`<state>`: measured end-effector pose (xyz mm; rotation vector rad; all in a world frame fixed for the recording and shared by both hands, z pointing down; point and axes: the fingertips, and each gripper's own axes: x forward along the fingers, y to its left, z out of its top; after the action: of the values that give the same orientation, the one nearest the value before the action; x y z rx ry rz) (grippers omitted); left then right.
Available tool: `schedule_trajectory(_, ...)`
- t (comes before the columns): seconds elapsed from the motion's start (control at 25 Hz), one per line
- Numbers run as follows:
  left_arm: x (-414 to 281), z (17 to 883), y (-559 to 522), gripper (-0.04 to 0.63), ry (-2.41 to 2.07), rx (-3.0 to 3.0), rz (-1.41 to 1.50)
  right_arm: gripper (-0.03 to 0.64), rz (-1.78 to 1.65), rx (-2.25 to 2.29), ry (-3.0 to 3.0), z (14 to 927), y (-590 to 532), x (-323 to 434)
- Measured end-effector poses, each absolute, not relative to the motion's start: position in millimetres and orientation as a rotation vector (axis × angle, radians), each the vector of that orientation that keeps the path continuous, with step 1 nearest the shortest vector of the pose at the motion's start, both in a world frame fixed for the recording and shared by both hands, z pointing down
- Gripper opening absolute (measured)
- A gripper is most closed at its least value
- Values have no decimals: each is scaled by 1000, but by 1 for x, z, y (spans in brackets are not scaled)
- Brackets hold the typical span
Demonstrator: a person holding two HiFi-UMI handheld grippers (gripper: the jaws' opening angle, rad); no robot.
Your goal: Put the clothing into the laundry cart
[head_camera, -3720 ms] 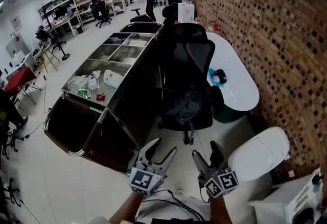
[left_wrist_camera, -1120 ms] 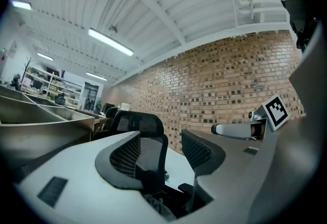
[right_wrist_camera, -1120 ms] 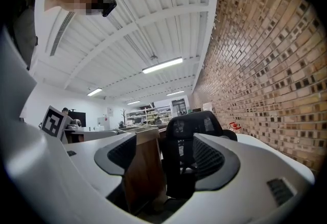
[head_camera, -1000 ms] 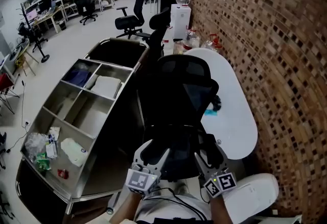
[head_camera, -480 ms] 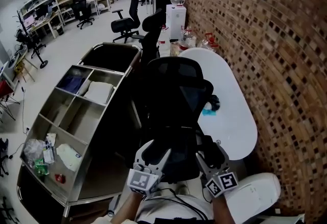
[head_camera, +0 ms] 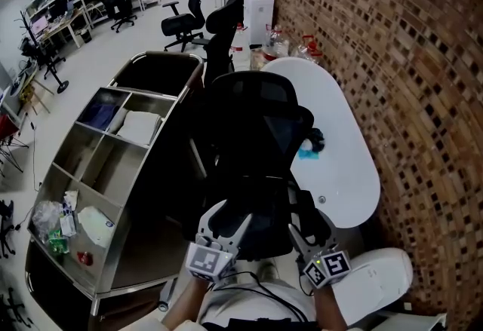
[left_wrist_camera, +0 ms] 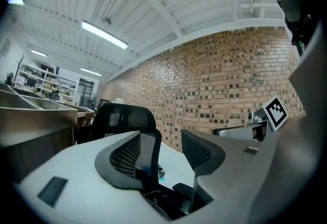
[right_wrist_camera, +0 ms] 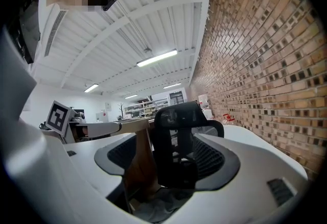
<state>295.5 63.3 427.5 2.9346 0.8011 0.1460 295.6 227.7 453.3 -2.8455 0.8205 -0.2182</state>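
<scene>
The step in hand is judged to be the reach for the clothing, with nothing yet picked up and nothing yet taken to the long steel laundry cart (head_camera: pixel 155 201) with open compartments and dark bag ends, which stands to the left of the black mesh office chair (head_camera: pixel 260 99).

The left gripper (head_camera: pixel 230 218) and the right gripper (head_camera: pixel 309 228) are held level, side by side, at the near edge of the chair's seat. In each gripper view the jaws are seen standing apart, with no pad pressed on anything; both are empty.

The clothing, a dark grey crumpled garment (right_wrist_camera: pixel 158 207), is seen low in the right gripper view, lying on the seat in front of the chair's back, below and just beyond the line of the open jaws. It is not touched by either pad. In the head view it cannot be told apart from the black seat. In the left gripper view only the chair's back and the white oval table (head_camera: pixel 343 163) to the right show between the jaws.

For the next move, the jaws would probably need to be tipped down onto the seat and closed on a fold of the cloth, and the garment then carried left, over the cart's rim.
</scene>
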Motion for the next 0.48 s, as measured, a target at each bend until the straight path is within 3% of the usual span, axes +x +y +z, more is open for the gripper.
schedule_trajectory(0.48, 306, 463, 65, 235, 758, 2944, 267, 360, -476, -2821, 892, 527, 232, 287)
